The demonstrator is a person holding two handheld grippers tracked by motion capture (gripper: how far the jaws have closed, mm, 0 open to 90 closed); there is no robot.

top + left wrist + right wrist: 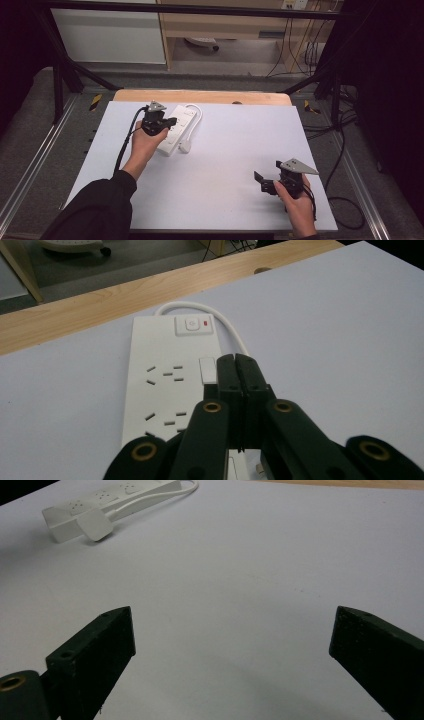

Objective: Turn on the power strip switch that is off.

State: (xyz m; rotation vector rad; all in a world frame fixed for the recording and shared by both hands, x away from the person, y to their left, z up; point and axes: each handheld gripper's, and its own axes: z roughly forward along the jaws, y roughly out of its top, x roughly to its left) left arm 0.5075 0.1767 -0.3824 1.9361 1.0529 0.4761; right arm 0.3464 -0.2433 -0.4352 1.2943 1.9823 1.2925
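Observation:
A white power strip point(176, 129) lies on the white table top, toward the back left, its cord looping round to a white plug point(185, 146) beside it. My left gripper point(170, 121) hovers right over the strip, shut with nothing between its jaws. In the left gripper view the closed tips point(235, 365) sit above the strip point(165, 370), just short of its switch point(192, 324) with the red light. My right gripper point(266, 176) stands open near the front right, resting low over bare table. The right gripper view shows the strip point(105, 500) and plug point(95, 524) far off.
The white board point(225, 150) covers a wooden table whose back edge point(200, 96) shows. Black frame posts stand at both back corners, and cables trail over the floor at the right. Plenty of bare board lies between the two grippers.

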